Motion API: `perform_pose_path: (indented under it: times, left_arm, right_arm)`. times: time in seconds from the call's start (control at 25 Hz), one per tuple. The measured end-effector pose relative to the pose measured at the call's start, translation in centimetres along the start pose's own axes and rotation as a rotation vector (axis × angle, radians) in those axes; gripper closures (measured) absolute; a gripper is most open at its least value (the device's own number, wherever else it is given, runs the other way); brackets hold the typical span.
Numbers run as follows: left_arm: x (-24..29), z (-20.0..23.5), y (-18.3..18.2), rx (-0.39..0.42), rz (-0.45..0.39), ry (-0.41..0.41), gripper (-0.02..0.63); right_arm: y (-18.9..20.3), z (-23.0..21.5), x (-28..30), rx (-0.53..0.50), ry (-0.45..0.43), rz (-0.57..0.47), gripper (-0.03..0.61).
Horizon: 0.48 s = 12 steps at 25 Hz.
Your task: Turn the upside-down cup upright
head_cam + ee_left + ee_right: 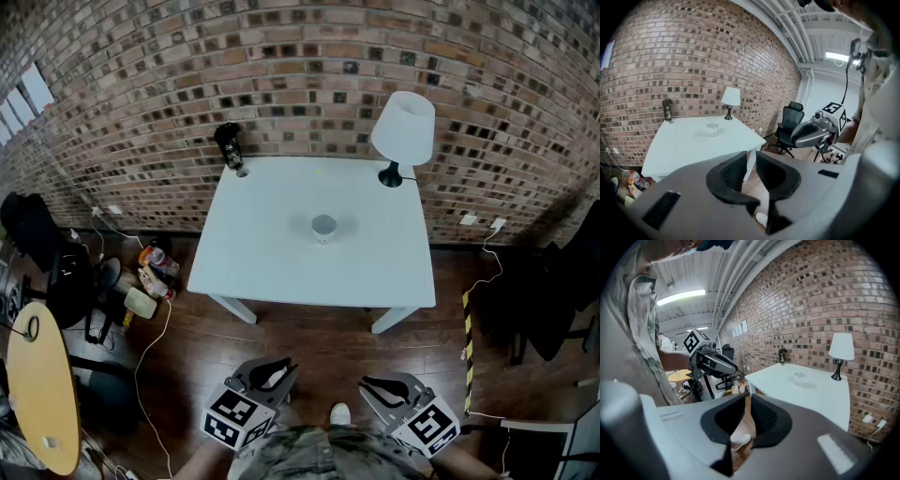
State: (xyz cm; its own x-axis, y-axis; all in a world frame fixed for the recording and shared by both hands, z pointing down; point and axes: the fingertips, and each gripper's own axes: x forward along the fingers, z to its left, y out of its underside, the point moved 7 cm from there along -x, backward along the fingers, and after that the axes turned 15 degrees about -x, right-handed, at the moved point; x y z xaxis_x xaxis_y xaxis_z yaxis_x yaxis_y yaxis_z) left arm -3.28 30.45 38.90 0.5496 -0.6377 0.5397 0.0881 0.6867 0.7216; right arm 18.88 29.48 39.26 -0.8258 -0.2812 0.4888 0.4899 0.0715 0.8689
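We have bare floor [323, 361] ahead of the left gripper [270, 373] and right gripper [384, 384], then the table [281, 272] with its near edge. Beyond, only the cup [323, 227] stands mid-table; the lamp [401, 131] and dark container [230, 147] stand at the far corners.

You have one white table [281, 272], one cup [323, 227], one lamp [403, 131], one dark object [230, 147], and two grippers: left gripper [270, 373], right gripper [384, 384].
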Motion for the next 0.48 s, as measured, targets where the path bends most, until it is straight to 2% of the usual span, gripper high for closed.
perform_pose_path:
  times: [0.12,0.2,0.36,0.48]
  left_arm:
    - [3.6,4.6,-2.5,0.027,0.008,0.033,0.523]
    - [5.7,7.6,-4.0,0.047,0.033,0.047,0.473]
    - [9.6,12.2,-9.0,0.138,0.090,0.110,0.385]
    - [12.9,15.3,-12.0,0.183,0.119,0.124,0.340]
  right_arm:
    - [-0.6,-3.4,4.0,-0.001,0.041,0.017,0.538]
    - [-0.8,-5.5,6.4,0.020,0.082,0.025,0.537]
    - [-4.2,-9.1,10.3,0.073,0.174,0.027,0.537]
    - [-5.8,-11.2,12.4,0.066,0.214,0.046,0.535]
